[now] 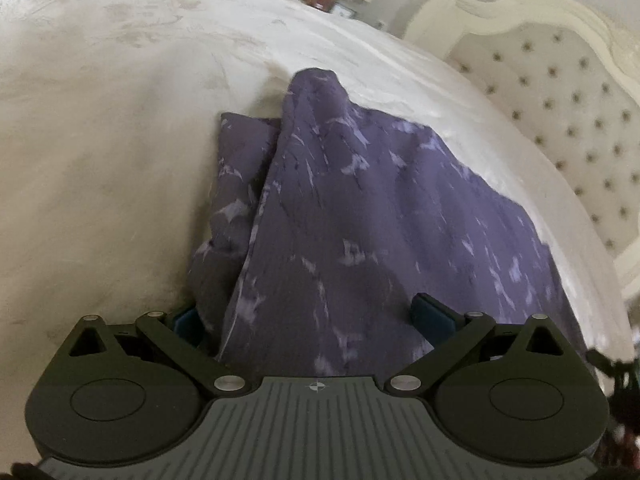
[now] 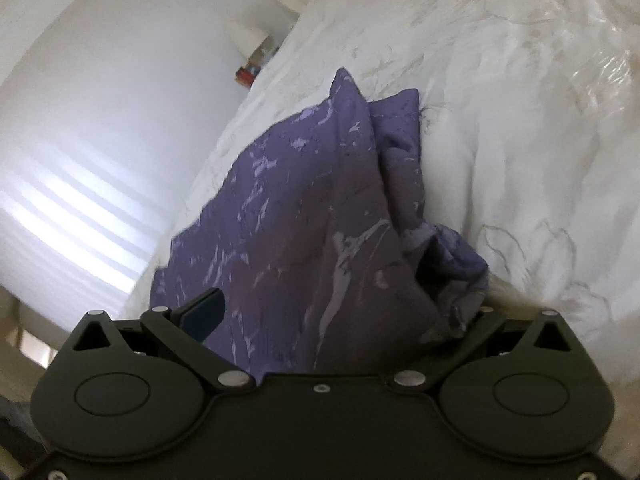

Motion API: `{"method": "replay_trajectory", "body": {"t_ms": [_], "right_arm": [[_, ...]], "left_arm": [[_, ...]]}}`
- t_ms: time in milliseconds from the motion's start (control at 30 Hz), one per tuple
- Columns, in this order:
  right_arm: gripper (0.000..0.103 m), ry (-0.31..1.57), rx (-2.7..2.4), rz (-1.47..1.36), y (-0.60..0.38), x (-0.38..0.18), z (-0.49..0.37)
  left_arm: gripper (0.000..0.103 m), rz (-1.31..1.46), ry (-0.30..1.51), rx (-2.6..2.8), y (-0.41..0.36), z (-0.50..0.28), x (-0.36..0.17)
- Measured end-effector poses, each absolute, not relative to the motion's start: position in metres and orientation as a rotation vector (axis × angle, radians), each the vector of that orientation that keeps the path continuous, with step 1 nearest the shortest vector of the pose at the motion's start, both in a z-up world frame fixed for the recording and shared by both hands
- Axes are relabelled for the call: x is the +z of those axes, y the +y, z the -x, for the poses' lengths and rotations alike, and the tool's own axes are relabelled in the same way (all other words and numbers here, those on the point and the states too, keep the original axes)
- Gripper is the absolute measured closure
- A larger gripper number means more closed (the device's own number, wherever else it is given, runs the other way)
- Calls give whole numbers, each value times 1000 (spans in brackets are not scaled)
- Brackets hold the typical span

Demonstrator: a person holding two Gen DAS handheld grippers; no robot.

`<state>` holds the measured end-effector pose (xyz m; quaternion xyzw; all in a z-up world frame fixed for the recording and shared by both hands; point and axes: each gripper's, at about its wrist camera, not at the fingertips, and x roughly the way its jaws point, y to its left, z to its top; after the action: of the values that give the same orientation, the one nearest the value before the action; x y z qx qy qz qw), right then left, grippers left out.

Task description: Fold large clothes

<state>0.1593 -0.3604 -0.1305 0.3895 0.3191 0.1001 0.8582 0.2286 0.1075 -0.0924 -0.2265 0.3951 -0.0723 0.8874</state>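
A bedroom: a wide bed under a cream, faintly embroidered cover fills both views, with a tufted, button-studded headboard at its far right corner in the left wrist view and a pale wall striped with window light beside the bed's edge in the right wrist view.

The purple garment lies on the bed near that edge, running away from both cameras to a peaked far corner. It is thin, soft woven cloth, dusky violet with pale lilac streaks like brush marks, and it drapes limply.

The left gripper has its fingers spread wide, with the cloth passing between them and over its body; whether it pinches anything I cannot tell. The right gripper likewise shows one blue-padded finger standing well apart from the other, which is hidden under a bunched wad of fabric, so a hold cannot be confirmed there either.

As for progress, I judge the fold partly made: a large upper layer appears doubled over a narrower strip that shows along one side. That side is rumpled and uneven. Left to do, it seems, are squaring the edges, smoothing the bunch and at least one further fold.
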Motion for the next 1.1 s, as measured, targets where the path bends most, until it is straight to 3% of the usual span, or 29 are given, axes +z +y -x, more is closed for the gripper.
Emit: {"method": "replay_trajectory", "body": {"t_ms": [200, 233, 300, 333, 367, 400, 500, 700, 1100], "right_arm": [[0, 596, 189, -869, -359, -136, -160], [0, 591, 187, -860, -357, -136, -159], [0, 588, 191, -837, -355, -135, -157], [1, 587, 194, -829, -354, -134, -157], [7, 585, 193, -824, -354, -134, -156], [25, 586, 184, -820, -354, -133, -156], [54, 623, 168, -820, -351, -133, -156], [63, 647, 137, -791, -339, -106, -146], [63, 787, 160, -796, -320, -75, -44]], "left_arm": [[3, 503, 781, -103, 106, -225, -95], [10, 518, 765, -104, 108, -221, -94], [39, 553, 753, -77, 114, -213, -93], [44, 575, 750, -84, 117, -210, -92], [56, 590, 747, -95, 118, -208, -91], [67, 595, 743, -102, 119, -207, -89], [79, 581, 730, -110, 115, -205, -80], [83, 628, 716, -154, 125, -192, -62], [83, 579, 803, -235, 148, -107, -34]]}}
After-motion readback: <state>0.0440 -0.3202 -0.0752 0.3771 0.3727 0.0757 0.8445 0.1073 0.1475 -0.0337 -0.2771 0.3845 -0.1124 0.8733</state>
